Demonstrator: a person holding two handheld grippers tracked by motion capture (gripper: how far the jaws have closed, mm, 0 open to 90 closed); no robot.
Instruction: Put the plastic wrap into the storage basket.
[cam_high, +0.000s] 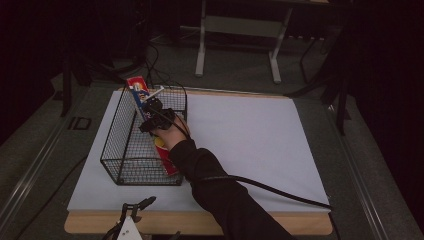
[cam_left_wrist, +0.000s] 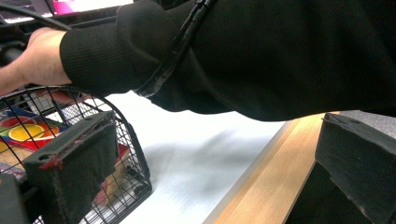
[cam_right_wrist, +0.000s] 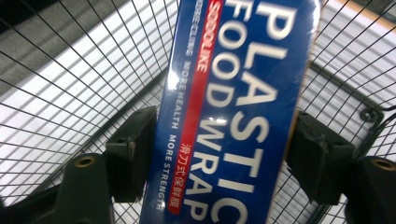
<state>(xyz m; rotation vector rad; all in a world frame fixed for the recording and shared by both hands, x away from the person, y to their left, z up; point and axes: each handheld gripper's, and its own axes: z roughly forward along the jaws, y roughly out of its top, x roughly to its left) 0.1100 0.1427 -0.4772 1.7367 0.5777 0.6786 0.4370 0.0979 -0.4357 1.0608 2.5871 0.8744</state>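
A long blue and red box of plastic food wrap (cam_high: 136, 86) leans slantwise in a black wire basket (cam_high: 120, 150), its top end poking above the far rim. My right gripper (cam_high: 152, 107) reaches into the basket at the box. In the right gripper view the box (cam_right_wrist: 233, 116) lies between the two pads (cam_right_wrist: 133, 154), which stand at its edges without visibly pressing. My left gripper (cam_high: 136, 205) rests at the table's front edge, jaws wide apart (cam_left_wrist: 215, 158) and holding nothing. Beyond it are the basket (cam_left_wrist: 126, 135) and the person's black sleeve (cam_left_wrist: 257, 56).
The basket stands at the left of a white mat (cam_high: 250, 145) that covers a wooden table (cam_high: 200, 224). The right gripper's cable (cam_high: 280, 192) trails across the mat's front right. A metal frame (cam_high: 240, 30) stands on the floor behind the table.
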